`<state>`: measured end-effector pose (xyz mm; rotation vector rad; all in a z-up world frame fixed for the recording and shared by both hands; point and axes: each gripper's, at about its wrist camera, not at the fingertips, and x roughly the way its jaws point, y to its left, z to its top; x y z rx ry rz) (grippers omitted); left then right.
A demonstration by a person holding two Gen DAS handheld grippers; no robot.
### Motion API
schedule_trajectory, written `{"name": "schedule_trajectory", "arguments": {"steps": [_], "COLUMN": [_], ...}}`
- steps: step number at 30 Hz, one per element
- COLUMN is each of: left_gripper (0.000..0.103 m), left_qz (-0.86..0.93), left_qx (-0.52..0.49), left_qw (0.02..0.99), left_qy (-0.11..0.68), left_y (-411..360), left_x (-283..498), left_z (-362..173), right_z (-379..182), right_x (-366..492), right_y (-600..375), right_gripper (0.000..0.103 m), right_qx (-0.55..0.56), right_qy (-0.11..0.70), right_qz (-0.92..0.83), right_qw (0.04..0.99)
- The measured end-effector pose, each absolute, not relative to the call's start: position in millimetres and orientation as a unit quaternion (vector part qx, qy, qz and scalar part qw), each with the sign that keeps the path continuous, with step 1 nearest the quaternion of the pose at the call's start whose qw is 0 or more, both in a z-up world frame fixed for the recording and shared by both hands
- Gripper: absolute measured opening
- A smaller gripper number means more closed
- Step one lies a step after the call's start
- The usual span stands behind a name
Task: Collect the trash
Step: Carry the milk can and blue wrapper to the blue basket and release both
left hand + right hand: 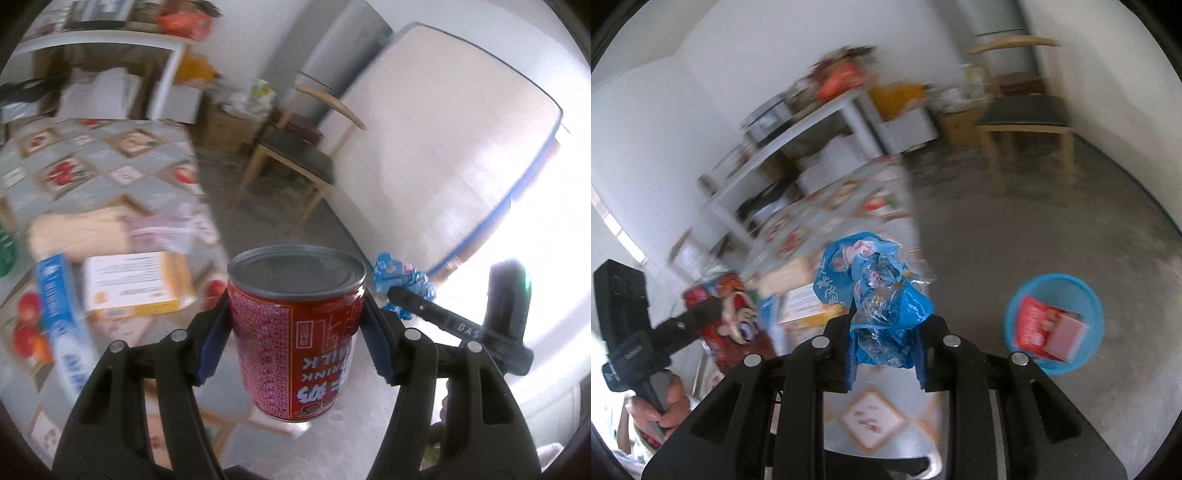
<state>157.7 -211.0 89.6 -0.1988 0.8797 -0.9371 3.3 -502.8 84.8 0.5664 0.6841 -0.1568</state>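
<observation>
My left gripper (295, 325) is shut on a red milk drink can (295, 332) and holds it upside down in the air past the table edge. My right gripper (884, 339) is shut on a crumpled blue plastic wrapper (875, 291). The right gripper and its wrapper (402, 280) also show to the right in the left wrist view. The left gripper with the red can (720, 317) shows at the left in the right wrist view. A blue mesh trash basket (1054, 323) stands on the floor to the right, with a red packet (1045, 328) inside.
A table with a patterned cloth (92, 166) holds a yellow-white box (136, 284), a blue box (62, 317) and a beige packet (77, 225). A wooden chair (295, 155) and a fridge (340, 48) stand beyond on the grey floor. A white shelf table (812, 122) is at the wall.
</observation>
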Motion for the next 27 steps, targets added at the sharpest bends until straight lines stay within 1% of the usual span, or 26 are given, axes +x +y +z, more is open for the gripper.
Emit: {"name": "schedule_trajectory", "arguments": {"steps": [4,9,13,17,19,20,21,22,23,27], "left_gripper": [0.062,0.062,0.062,0.062,0.062,0.063,0.069,0.072,0.074,0.074], "left_qz": [-0.48,-0.505,-0.495,-0.481,-0.475,-0.474,-0.471,-0.464,-0.458,-0.453], "left_qx": [-0.063,-0.029,0.011,0.045,0.053,0.055,0.055,0.054,0.052,0.035], "left_qw": [0.764,0.712,0.691,0.692,0.698,0.699,0.701,0.707,0.713,0.716], "left_qy": [0.427,0.487,0.526,0.537,0.534,0.533,0.532,0.531,0.529,0.53], "left_y": [-269.0,-353.0,-411.9,-463.0,-487.2,-498.0,-503.5,-508.4,-509.7,-495.1], "left_x": [155.5,158.1,161.8,169.5,178.4,183.5,187.1,191.7,195.2,200.4], "left_z": [86.0,53.9,20.0,1.3,-5.3,-8.9,-11.6,-14.4,-17.3,-18.9], "right_z": [57.5,5.8,-39.7,-72.1,-86.4,-94.4,-102.1,-116.5,-126.8,-166.4], "right_x": [-33.1,-60.5,-54.3,-29.7,-15.3,-9.8,-7.7,2.5,9.8,20.0], "right_y": [-547.8,-598.0,-632.2,-665.5,-684.1,-692.5,-699.6,-708.2,-713.4,-715.9], "right_gripper": [0.024,0.024,0.024,0.024,0.027,0.032,0.05,0.061,0.061,0.061], "right_qx": [0.322,0.392,0.434,0.464,0.474,0.478,0.481,0.48,0.48,0.489], "right_qy": [0.327,0.339,0.359,0.365,0.359,0.358,0.361,0.371,0.379,0.412], "right_qz": [-0.141,-0.185,-0.199,-0.212,-0.22,-0.219,-0.221,-0.228,-0.231,-0.234], "right_qw": [0.877,0.835,0.802,0.779,0.773,0.772,0.768,0.761,0.756,0.733]}}
